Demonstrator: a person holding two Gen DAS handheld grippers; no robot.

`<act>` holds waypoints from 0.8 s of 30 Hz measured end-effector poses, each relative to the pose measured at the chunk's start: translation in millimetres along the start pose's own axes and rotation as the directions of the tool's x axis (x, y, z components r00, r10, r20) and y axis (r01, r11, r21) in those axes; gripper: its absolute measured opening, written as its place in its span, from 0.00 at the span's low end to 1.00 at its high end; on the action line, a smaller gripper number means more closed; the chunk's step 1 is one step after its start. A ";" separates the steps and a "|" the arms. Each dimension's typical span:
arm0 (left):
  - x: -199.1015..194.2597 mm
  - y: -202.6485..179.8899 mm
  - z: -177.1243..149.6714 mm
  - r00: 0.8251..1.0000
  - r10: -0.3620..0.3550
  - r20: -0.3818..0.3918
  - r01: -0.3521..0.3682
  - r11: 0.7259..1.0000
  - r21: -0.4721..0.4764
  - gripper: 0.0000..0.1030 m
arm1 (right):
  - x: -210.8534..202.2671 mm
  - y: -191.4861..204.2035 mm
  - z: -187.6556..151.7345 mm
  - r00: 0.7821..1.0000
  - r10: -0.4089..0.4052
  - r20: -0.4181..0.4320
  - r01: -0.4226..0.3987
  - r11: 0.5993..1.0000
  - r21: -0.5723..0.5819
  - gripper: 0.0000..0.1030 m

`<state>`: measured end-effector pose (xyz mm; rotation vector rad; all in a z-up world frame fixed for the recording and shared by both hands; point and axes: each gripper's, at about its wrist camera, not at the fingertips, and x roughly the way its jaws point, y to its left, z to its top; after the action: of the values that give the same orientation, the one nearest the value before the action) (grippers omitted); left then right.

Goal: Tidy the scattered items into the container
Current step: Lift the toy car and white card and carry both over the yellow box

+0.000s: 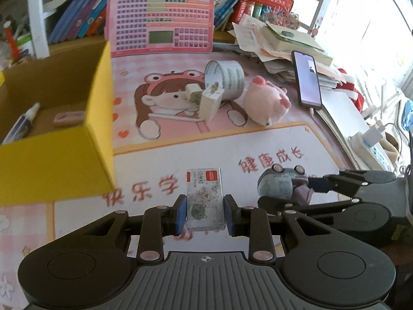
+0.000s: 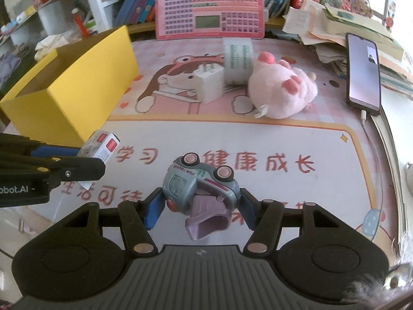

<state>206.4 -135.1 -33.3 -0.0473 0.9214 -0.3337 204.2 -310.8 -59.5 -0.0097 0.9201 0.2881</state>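
My left gripper [image 1: 205, 213] is shut on a small staples box [image 1: 205, 199], white with red labels; the box also shows in the right wrist view [image 2: 102, 146]. My right gripper [image 2: 201, 208] is shut on a grey-blue toy truck [image 2: 200, 183] lying on its side, also seen in the left wrist view [image 1: 282, 184]. The yellow cardboard box [image 1: 59, 160] stands at the left, open-topped, with a glue bottle [image 1: 22, 124] and a small brown item [image 1: 68, 118] inside. A pink plush pig [image 1: 265, 102], a white charger plug [image 1: 210, 100] and a tape roll [image 1: 225, 78] lie on the desk mat.
A phone [image 1: 307, 78] leans on a stack of papers [image 1: 281, 46] at the right. A pink keyboard toy [image 1: 161, 19] stands against the bookshelf behind. A power strip with a charger [image 1: 369, 139] lies off the mat at the right edge.
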 end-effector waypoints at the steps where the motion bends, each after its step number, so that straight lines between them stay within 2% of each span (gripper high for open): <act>1: -3.7 4.2 -3.5 1.000 -0.004 -0.001 0.004 1.000 -0.001 0.28 | -2.4 5.2 -1.0 1.000 -0.005 0.001 0.005 1.000 -0.006 0.57; 10: -44.2 36.1 -38.2 0.999 -0.043 0.011 0.043 0.999 0.032 0.28 | -29.1 55.2 -20.8 0.998 -0.061 0.006 0.061 0.998 -0.013 0.57; 19: -93.6 71.6 -77.6 0.998 -0.047 0.033 0.044 0.996 0.077 0.28 | -56.4 123.7 -47.4 0.998 -0.052 0.019 0.052 0.998 -0.045 0.57; 24: -113.3 94.4 -96.3 0.998 -0.042 0.036 0.040 0.997 0.061 0.28 | -63.9 155.4 -57.2 0.999 -0.042 0.032 0.044 0.998 -0.051 0.57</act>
<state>92.2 -1.6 -21.3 -0.0172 0.8736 -0.3976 84.2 -184.2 -26.3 -0.0726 0.8801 0.2713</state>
